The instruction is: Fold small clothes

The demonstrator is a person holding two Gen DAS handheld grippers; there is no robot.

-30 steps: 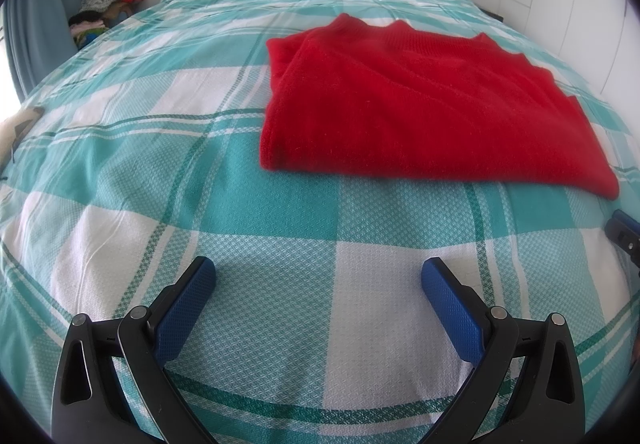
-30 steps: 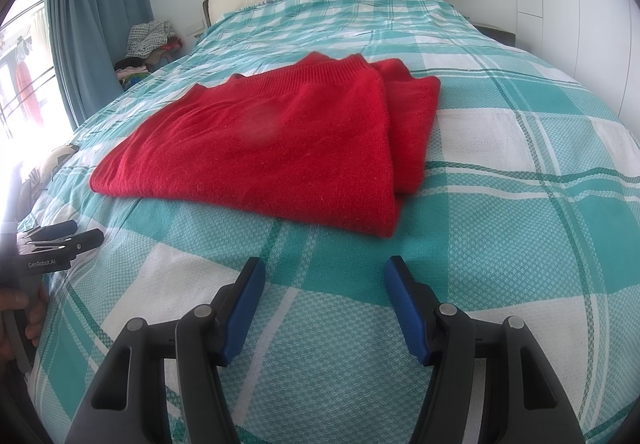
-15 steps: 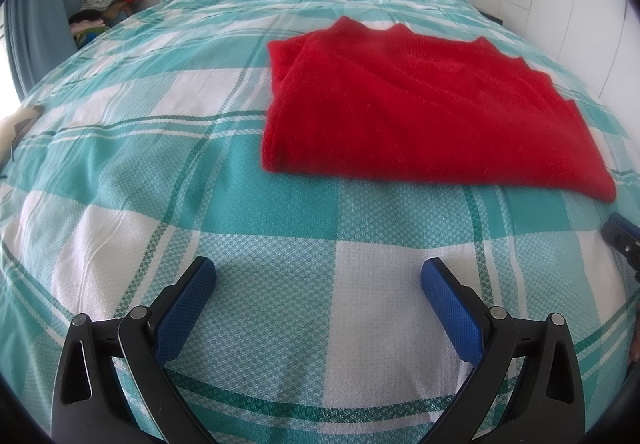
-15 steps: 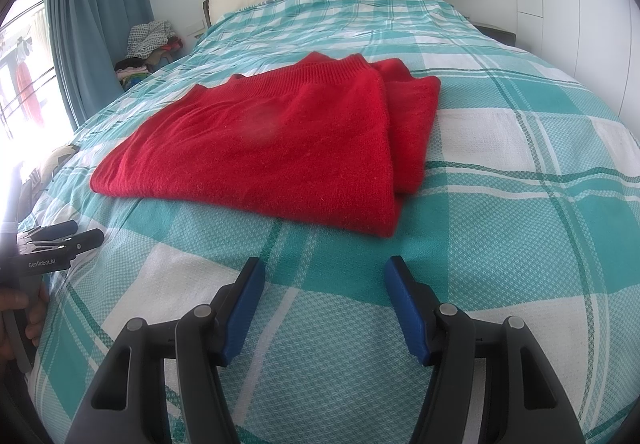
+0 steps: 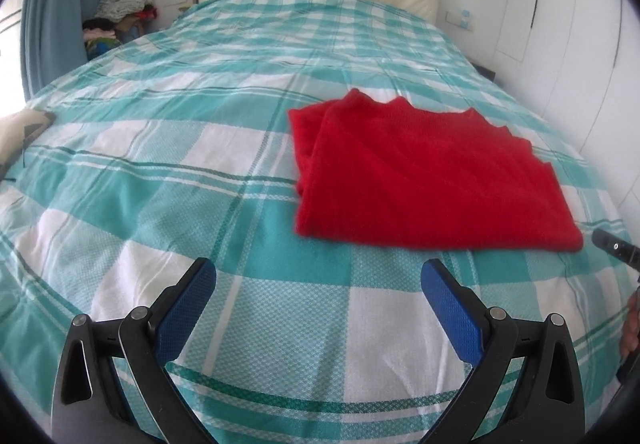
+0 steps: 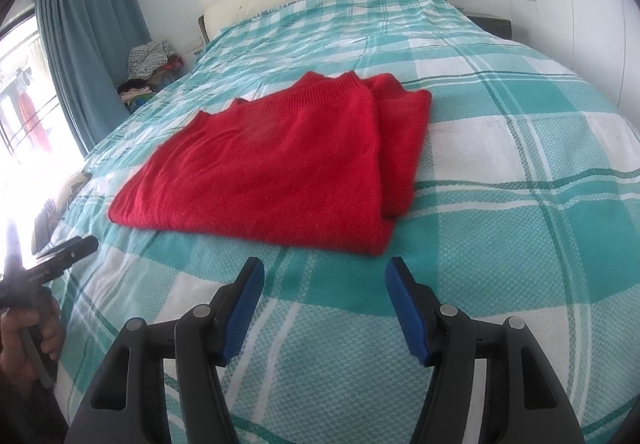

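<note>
Left tongs spread wide, nothing held, blue pads over the checked bedspread near the bed's foot edge, short of the red sweater. Right tongs also released, moderately wide gap, empty, just before the sweater's near right corner. Sweater lies folded flat mid-bed, touching neither tongs.

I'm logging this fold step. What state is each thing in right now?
red sweater: folded in layers, lying flat on the bed, ungripped.
left gripper: open, empty, short of the sweater's near edge.
right gripper: open, empty, just short of the sweater's near corner.
checked bedspread: spread out, lightly wrinkled.
</note>
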